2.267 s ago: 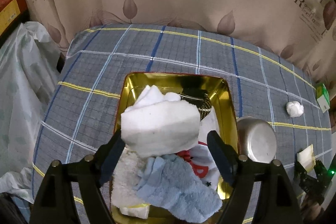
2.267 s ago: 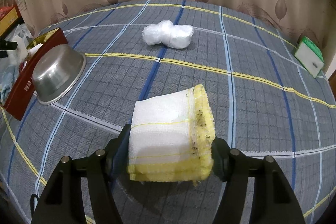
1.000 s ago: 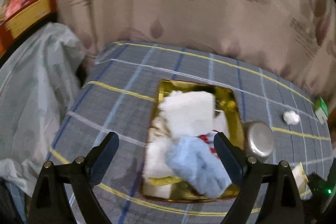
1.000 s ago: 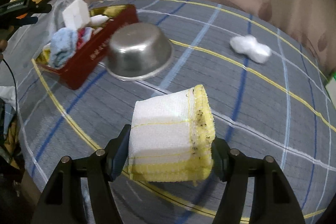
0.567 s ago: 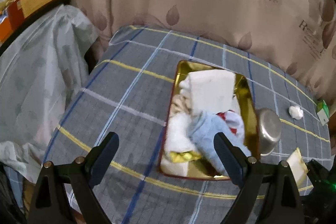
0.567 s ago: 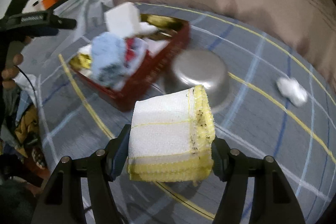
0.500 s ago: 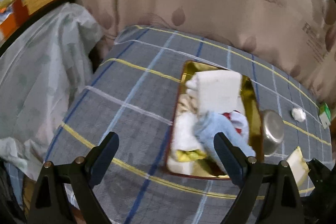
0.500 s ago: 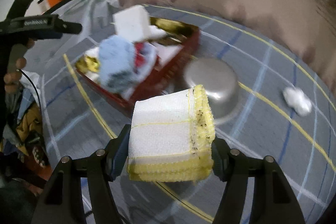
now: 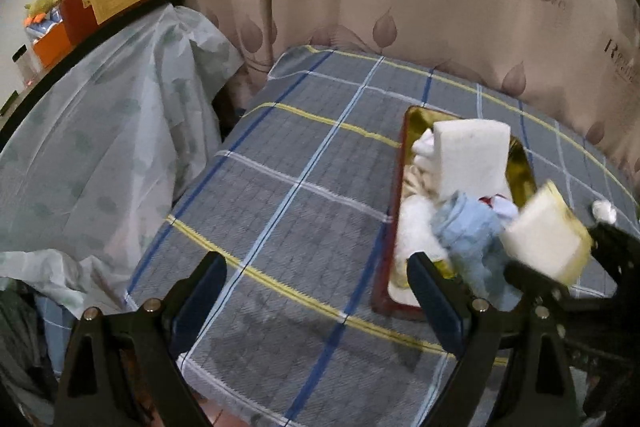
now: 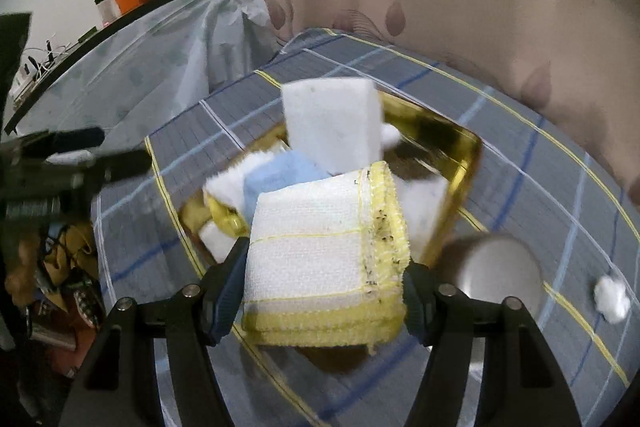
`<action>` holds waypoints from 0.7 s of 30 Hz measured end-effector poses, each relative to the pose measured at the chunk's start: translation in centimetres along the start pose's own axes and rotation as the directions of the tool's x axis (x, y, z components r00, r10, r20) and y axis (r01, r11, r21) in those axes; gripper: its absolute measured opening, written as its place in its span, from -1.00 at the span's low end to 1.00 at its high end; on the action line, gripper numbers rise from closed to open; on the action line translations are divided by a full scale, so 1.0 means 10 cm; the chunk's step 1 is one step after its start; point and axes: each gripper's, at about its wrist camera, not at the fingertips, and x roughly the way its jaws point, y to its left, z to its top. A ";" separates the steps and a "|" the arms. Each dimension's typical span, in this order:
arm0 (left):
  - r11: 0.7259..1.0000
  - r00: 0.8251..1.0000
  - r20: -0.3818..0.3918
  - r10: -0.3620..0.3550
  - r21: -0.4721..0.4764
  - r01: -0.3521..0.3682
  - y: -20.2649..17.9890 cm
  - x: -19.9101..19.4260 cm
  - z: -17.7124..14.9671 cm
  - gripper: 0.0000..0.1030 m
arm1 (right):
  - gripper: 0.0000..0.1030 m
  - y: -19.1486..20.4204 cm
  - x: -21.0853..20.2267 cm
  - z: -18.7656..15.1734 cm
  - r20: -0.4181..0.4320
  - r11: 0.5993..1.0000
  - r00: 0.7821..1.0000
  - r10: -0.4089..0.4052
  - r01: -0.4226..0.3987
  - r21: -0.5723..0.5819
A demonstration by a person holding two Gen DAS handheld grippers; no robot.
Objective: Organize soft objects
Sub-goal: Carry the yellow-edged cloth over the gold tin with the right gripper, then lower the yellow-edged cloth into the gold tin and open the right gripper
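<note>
The right gripper clamps one folded yellow-edged cloth. Beyond it sits one red tin holding one white sponge block and one blue towel. The left gripper gapes, empty.

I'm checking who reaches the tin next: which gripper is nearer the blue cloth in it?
Right. The right gripper, shut on the folded yellow-edged cloth, hangs beside the blue cloth; the open left gripper hangs over bare tablecloth, off the tin's side.
</note>
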 end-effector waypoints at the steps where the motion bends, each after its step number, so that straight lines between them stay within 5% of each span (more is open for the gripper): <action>1: 1.000 1.000 -0.001 0.000 -0.004 0.000 0.01 0.00 0.00 0.83 | 0.22 0.03 0.05 0.06 -0.002 1.000 1.000 0.005 -0.005 0.000; 10: 1.000 1.000 0.000 0.020 -0.004 -0.020 0.01 0.02 0.02 0.83 | 0.23 0.03 0.43 0.38 -0.021 0.997 0.999 0.026 -0.024 0.080; 21: 1.000 1.000 -0.021 0.004 -0.014 -0.004 0.00 0.11 0.06 0.82 | 0.26 -0.20 0.73 0.49 -0.043 0.989 0.995 -0.085 0.090 0.118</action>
